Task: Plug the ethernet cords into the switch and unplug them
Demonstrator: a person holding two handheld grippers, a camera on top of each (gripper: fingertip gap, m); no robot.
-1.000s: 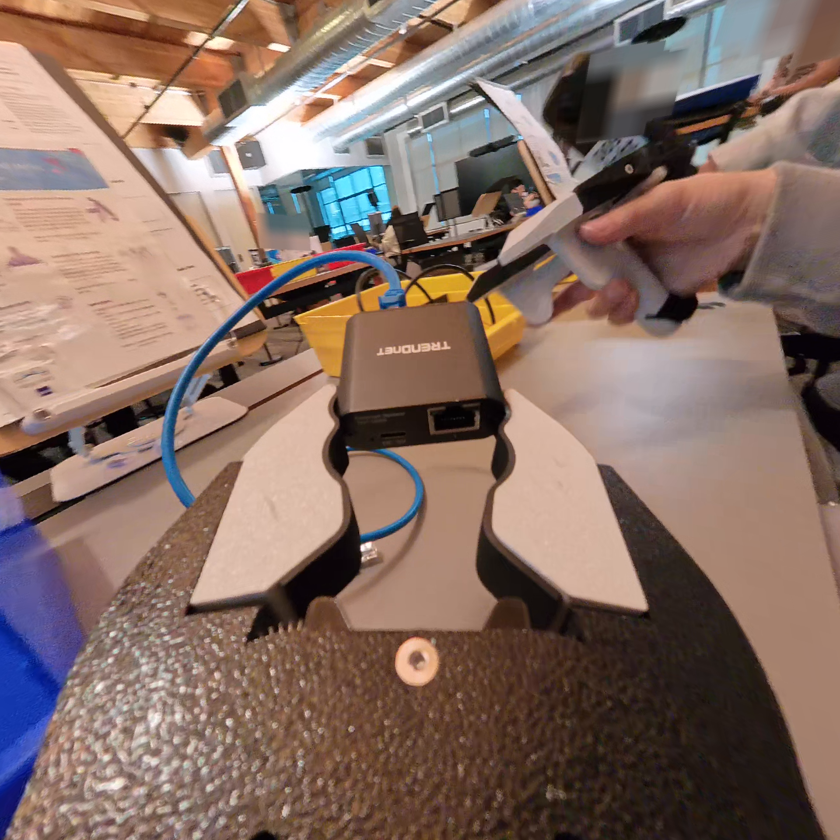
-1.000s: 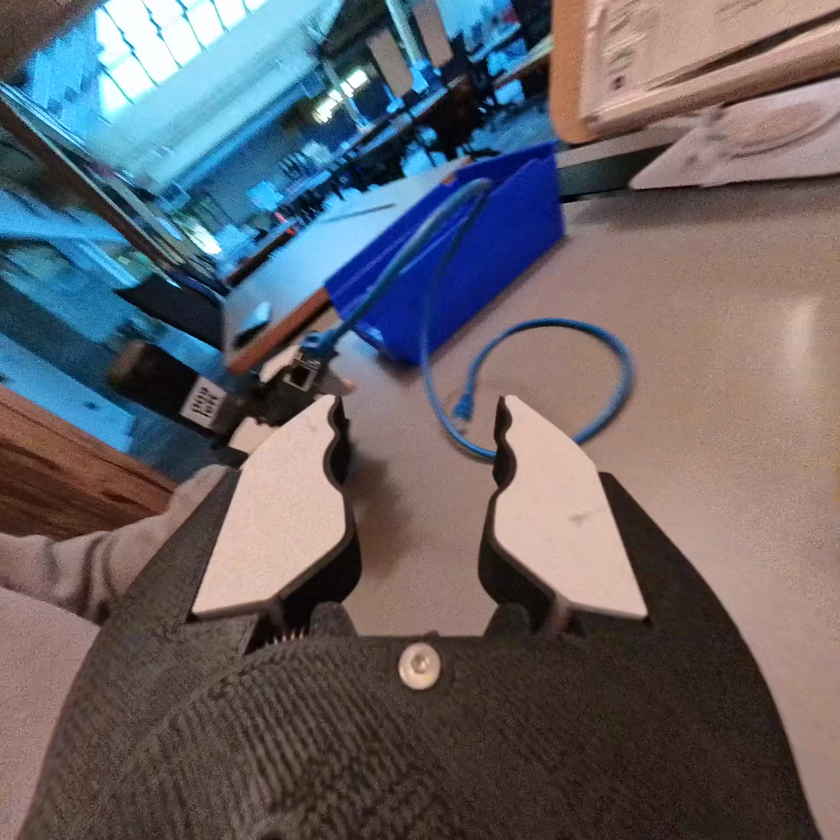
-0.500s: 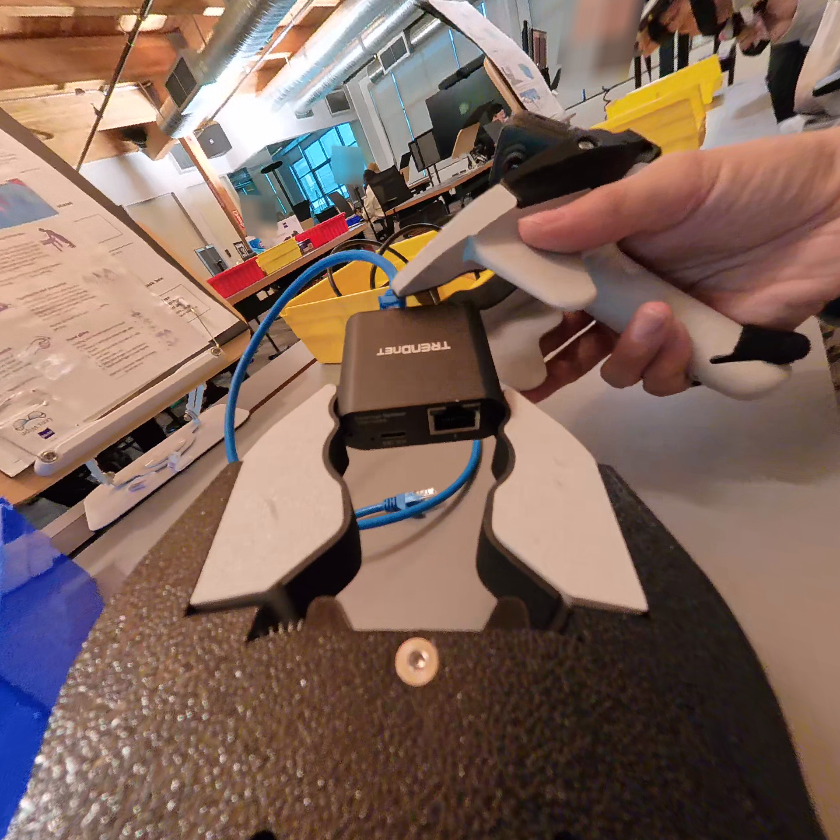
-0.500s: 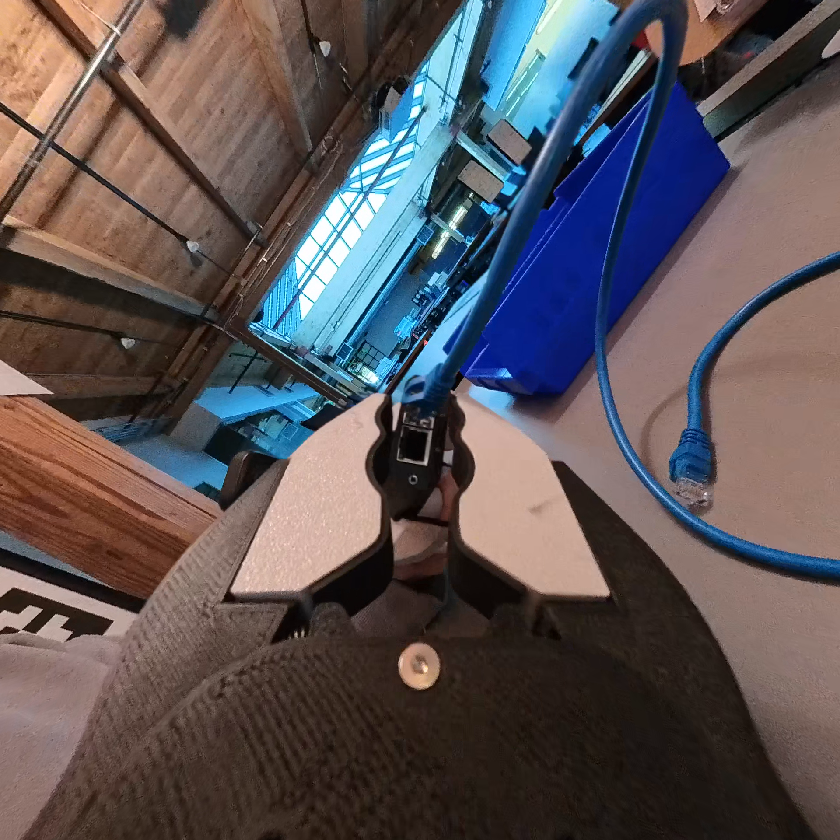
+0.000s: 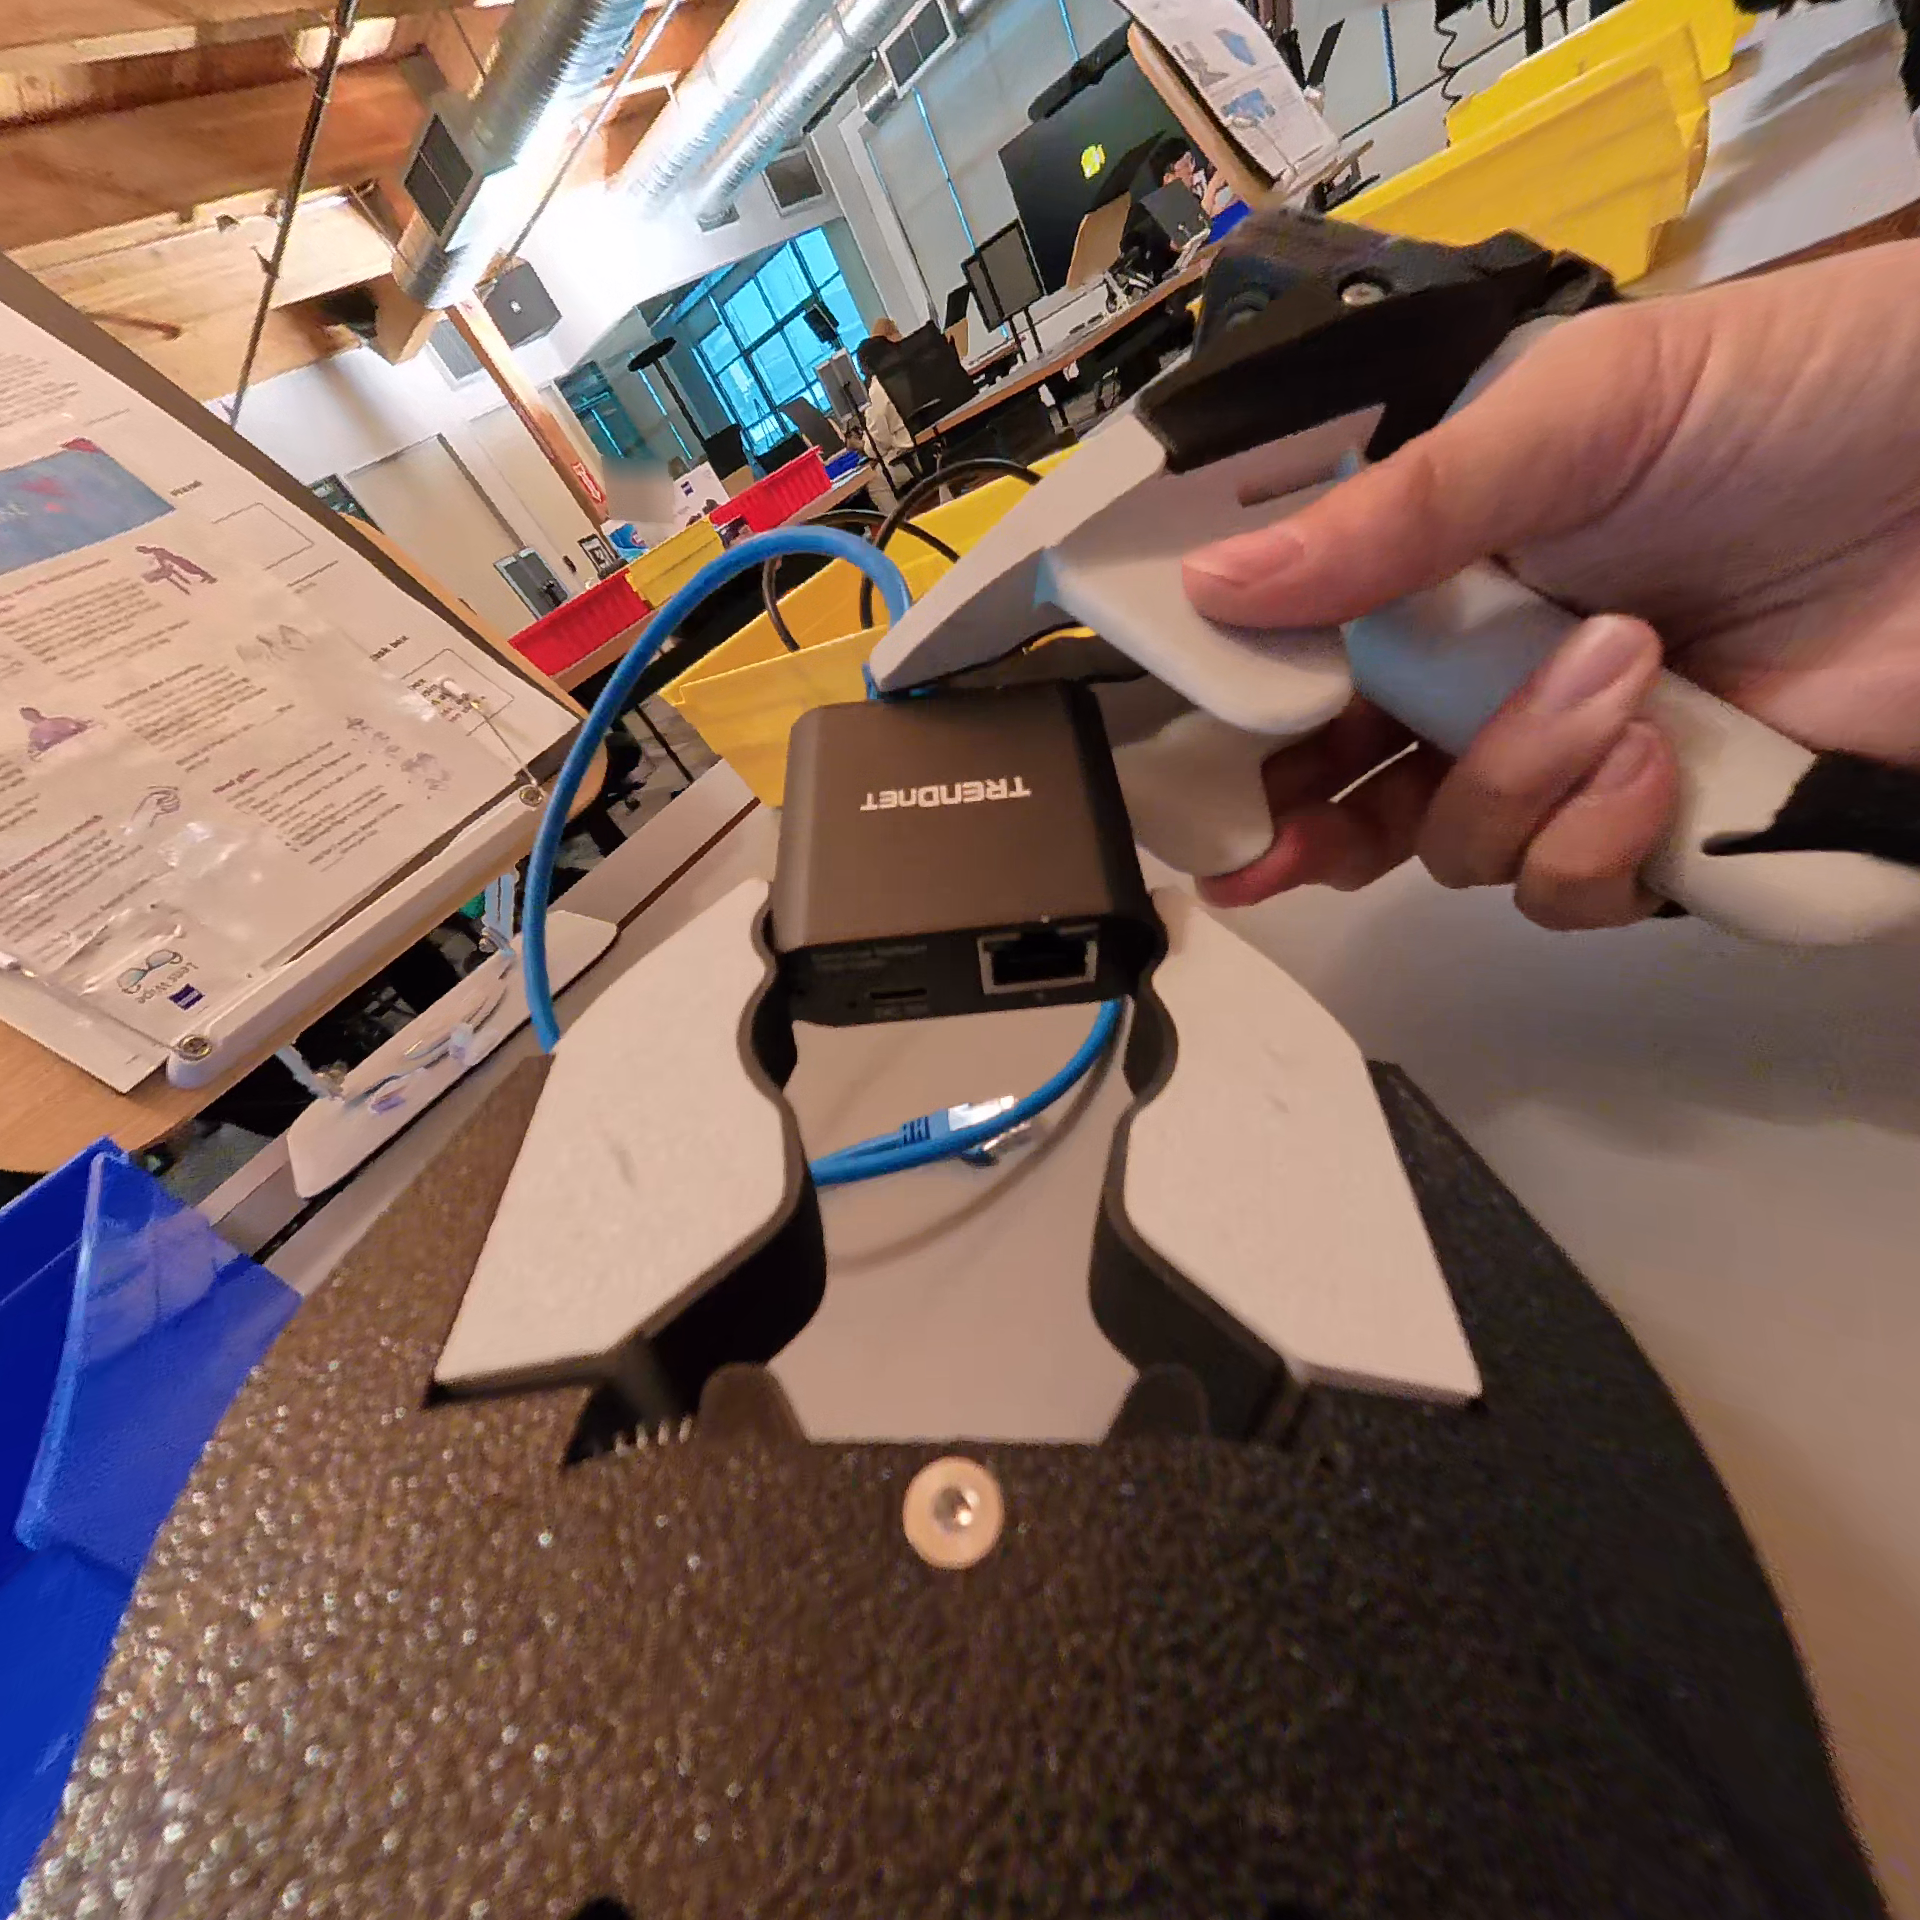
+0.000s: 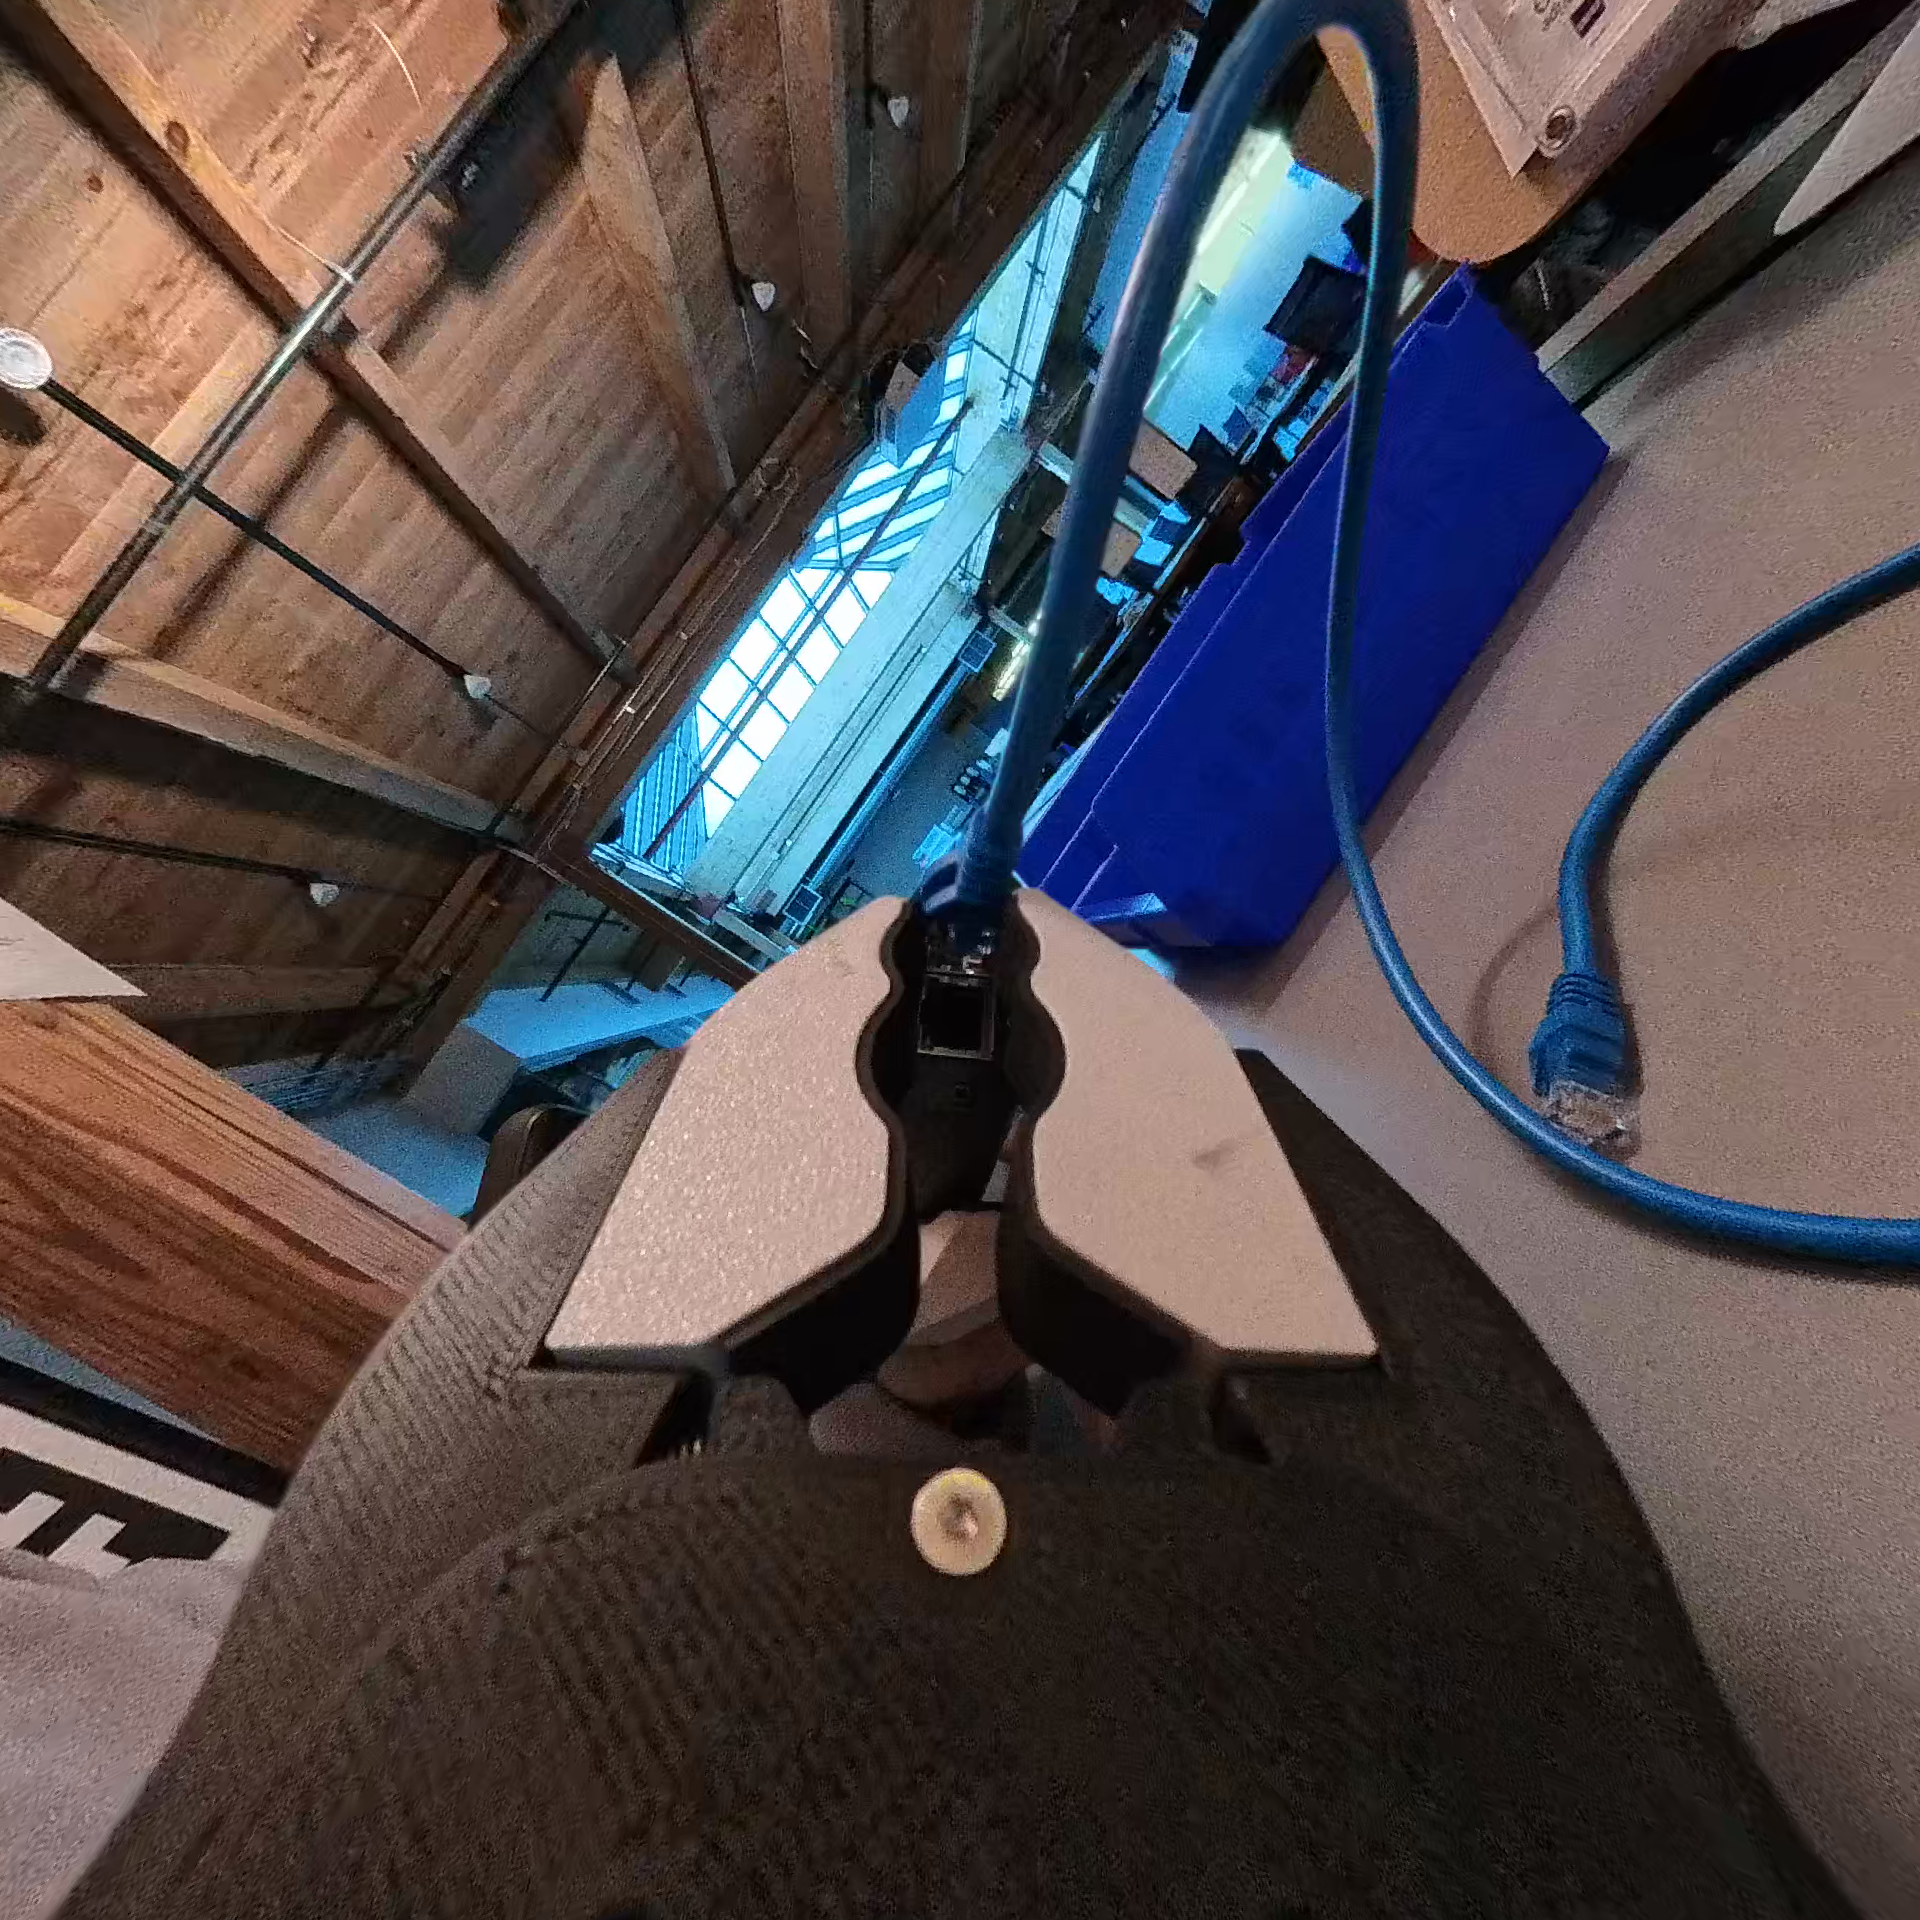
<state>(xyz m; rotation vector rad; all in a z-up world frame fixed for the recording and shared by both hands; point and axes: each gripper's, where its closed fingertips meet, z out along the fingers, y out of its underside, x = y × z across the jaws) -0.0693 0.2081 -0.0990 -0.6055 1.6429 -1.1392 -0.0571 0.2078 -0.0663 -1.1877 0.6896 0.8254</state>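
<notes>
My left gripper (image 5: 961, 935) is shut on a small black switch (image 5: 935, 821) and holds it above the grey table, an empty port facing me. A blue ethernet cord (image 5: 582, 790) is plugged into the switch's far face and loops down to the table. Its loose plug (image 5: 956, 1117) lies under the switch and also shows in the right wrist view (image 6: 1579, 1070). My right gripper (image 6: 961, 914) is shut at that far face, its tips around the cord's plug (image 6: 977, 883). It also shows in the left wrist view (image 5: 894, 675), held by a hand (image 5: 1662, 520).
A blue bin (image 5: 83, 1351) stands at the table's left edge and also shows in the right wrist view (image 6: 1299, 727). A yellow bin (image 5: 769, 696) sits behind the switch. A tilted poster board (image 5: 208, 727) stands on the left. The grey table (image 5: 1558, 1143) stretches to the right.
The right gripper was open over the table a second ago. It swung in to the switch's far end and closed there. The left gripper kept its hold on the switch.
</notes>
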